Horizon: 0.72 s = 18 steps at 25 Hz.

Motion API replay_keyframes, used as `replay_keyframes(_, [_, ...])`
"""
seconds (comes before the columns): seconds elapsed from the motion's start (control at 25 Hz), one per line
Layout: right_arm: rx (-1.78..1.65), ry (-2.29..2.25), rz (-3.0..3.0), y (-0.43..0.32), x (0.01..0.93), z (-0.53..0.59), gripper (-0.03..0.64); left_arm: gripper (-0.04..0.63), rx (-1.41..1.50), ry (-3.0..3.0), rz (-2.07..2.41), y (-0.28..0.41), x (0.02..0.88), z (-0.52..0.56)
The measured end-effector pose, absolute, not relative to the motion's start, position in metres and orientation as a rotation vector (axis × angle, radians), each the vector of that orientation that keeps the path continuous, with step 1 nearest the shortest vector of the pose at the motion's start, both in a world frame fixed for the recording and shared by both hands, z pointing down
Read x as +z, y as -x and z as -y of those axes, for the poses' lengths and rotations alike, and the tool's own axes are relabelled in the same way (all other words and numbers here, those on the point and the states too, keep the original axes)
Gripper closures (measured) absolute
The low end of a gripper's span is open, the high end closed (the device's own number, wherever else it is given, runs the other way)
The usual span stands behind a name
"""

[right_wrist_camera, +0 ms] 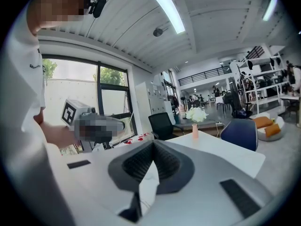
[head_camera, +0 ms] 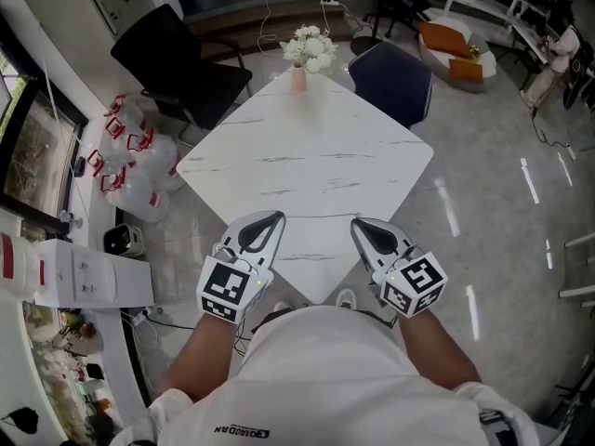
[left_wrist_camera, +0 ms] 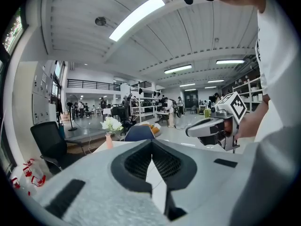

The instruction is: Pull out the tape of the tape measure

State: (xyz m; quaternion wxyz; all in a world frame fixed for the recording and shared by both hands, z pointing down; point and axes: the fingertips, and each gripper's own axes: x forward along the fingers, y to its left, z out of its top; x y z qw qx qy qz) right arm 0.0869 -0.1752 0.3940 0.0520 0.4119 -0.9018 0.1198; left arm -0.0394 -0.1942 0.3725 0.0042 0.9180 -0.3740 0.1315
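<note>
The left tongs (head_camera: 268, 221) and right tongs (head_camera: 364, 227) are hovering closed and empty above the worktop (head_camera: 307, 156); a flower vase (head_camera: 298, 77) is standing far ahead of them.

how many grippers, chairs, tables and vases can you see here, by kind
grippers: 2, the left gripper and the right gripper, both shut and empty
chairs: 2, a black chair and a dark blue chair
tables: 1, a white marble table
vases: 1, a pink vase holding white flowers
total: 6
</note>
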Motion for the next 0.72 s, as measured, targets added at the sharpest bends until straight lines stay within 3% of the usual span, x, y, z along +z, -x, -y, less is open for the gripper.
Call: replay_keyframes(0.72, [0.366, -1.266, 2.726, -0.091, 0.3974, 0.1763, 0.614, 0.586, 0.424, -2.889, 1.168, 0.0371, 0.3747, 0.1938])
